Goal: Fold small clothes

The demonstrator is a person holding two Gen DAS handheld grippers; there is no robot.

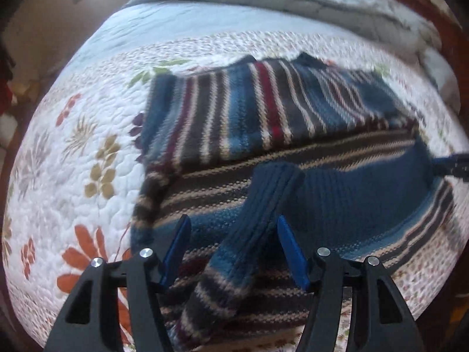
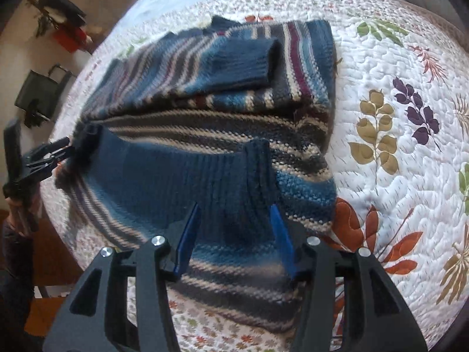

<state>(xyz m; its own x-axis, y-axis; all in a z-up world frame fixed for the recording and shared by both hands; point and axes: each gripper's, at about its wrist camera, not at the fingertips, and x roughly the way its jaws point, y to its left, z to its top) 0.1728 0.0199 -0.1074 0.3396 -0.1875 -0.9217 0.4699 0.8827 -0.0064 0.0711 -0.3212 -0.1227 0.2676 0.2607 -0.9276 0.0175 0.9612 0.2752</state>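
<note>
Knit fills the foreground of both wrist views: a small striped sweater in blue, charcoal, cream and maroon wool (image 2: 205, 135) lies partly folded on the white quilted bedspread with printed leaves and flowers (image 2: 395, 161); in the left view one ribbed blue sleeve cuff (image 1: 263, 205) runs up between the blue-padded fingers of the left gripper (image 1: 233, 249), which stand spread apart with cloth between them but not pinched; in the right view the right gripper (image 2: 234, 236) is likewise released, its fingers straddling the ribbed blue hem band (image 2: 176, 182) without clamping it; from that same view the left gripper shows at the far corner of the hem, just touching the dark edge, though whether it presses the knit there I cannot tell; beyond, the upper body of the sweater is doubled over, with the other sleeve (image 2: 234, 61) laid across it; farthest back a rumpled grey blanket (image 1: 322, 3) sits at the head of the bed. My judgement is that the loose, springy knit could slide or bunch if either pair of fingers closes on a single layer, and dragging the hem might pull the folded sleeve out of place.
</note>
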